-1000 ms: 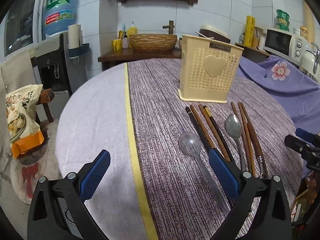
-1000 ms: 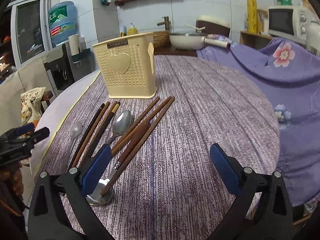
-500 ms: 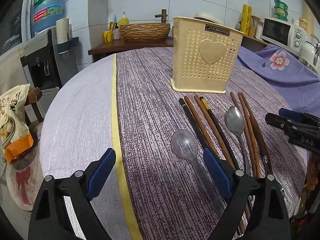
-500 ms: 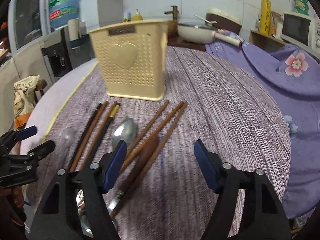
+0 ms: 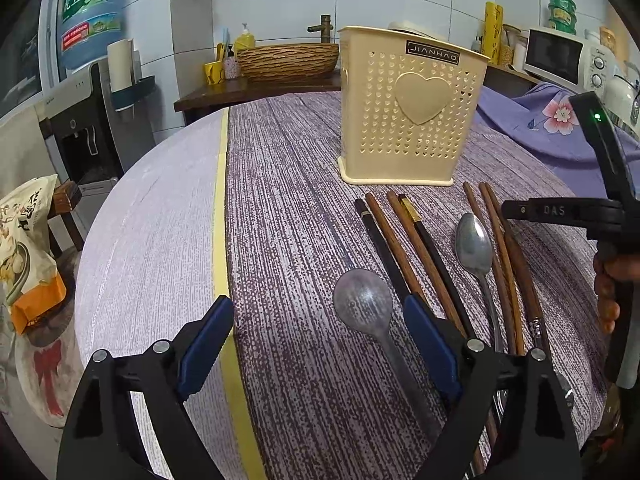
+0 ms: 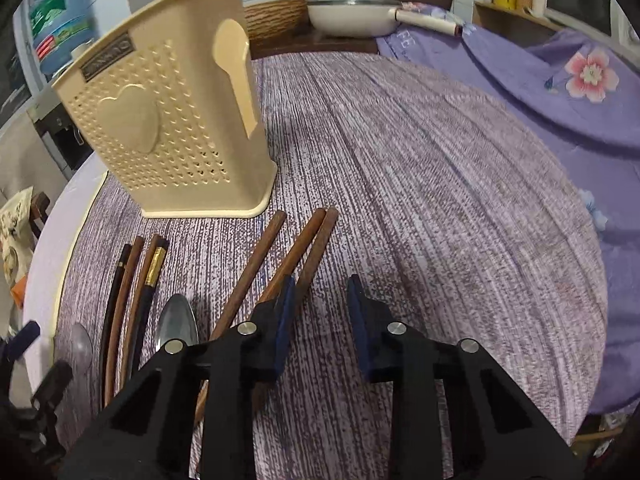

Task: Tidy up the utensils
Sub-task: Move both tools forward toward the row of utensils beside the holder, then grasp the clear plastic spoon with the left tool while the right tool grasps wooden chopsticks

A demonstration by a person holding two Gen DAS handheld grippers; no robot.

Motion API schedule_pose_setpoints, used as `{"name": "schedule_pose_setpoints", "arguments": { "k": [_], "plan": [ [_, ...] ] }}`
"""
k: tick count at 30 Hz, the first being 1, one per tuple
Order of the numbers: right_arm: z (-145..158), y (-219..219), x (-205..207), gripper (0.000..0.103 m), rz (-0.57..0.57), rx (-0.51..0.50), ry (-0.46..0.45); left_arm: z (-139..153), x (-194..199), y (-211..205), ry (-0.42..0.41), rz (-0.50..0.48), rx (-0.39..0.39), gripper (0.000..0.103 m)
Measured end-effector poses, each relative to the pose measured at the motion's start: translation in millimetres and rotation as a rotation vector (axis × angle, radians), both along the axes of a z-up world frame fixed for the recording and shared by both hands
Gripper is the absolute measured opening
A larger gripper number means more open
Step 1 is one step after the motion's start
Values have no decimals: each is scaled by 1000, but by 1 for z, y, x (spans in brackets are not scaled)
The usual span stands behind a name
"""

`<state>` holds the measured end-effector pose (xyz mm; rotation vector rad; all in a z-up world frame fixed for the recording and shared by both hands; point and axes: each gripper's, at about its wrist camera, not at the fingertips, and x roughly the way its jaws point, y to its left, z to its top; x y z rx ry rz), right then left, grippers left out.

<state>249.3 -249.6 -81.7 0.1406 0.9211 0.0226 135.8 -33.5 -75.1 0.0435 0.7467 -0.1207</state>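
Note:
A cream perforated utensil holder [image 5: 412, 108] with a heart stands upright on the purple tablecloth; it also shows in the right wrist view [image 6: 168, 132]. In front of it lie several brown and black chopsticks [image 5: 404, 240], a metal spoon [image 5: 474, 244] and a clear plastic spoon [image 5: 364, 304]. My left gripper [image 5: 316, 344] is open and empty, low over the table's near edge beside the plastic spoon. My right gripper [image 6: 320, 320] is open with a narrow gap, empty, just right of the rightmost brown chopsticks [image 6: 308, 240]. It appears at the right of the left wrist view [image 5: 560, 212].
The round table carries a purple striped cloth [image 5: 288, 184] with a yellow stripe [image 5: 220, 216]. A flowered purple cloth [image 6: 560, 92] lies at the right. A counter with a basket [image 5: 288, 60], a pan [image 6: 352, 16] and a microwave [image 5: 560, 56] stands behind. A water dispenser [image 5: 88, 92] stands at left.
My right gripper has moved forward and down toward the rightmost chopsticks, and its fingers have narrowed. My left gripper has shifted slightly closer to the table.

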Motion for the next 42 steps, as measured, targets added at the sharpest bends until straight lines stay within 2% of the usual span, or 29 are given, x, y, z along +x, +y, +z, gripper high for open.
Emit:
{"name": "schedule_pose_setpoints", "arguments": {
  "k": [12, 18, 20, 25, 28, 35, 37, 39, 40, 42],
  "plan": [
    [-3, 18, 15, 18, -32, -81, -5, -2, 0, 2, 6, 41, -7, 84],
    [-3, 16, 20, 15, -21, -66, -10, -2, 0, -9, 18, 43, 24, 84],
    [-3, 13, 20, 13, -14, -54, -9, -3, 4, -13, 32, 48, 43, 80],
    [-4, 4, 25, 12, 5, -22, -12, -10, 13, -18, 82, 78, 24, 67],
    [-5, 3, 26, 12, 12, -17, -15, -13, 17, -19, 109, 100, 5, 65],
    [-7, 3, 30, 12, 0, -21, -32, -13, 23, -26, 107, 150, 25, 61],
    [-8, 6, 29, 12, 3, -38, -37, -12, 24, -27, 105, 162, 22, 46],
    [-9, 7, 28, 12, 7, -41, -44, -11, 26, -29, 108, 156, 24, 39],
    [-9, 6, 29, 12, 8, -41, -44, -11, 27, -31, 109, 151, 23, 36],
    [-9, 5, 29, 11, 9, -31, -46, -11, 28, -31, 110, 151, 18, 36]
  ]
}}
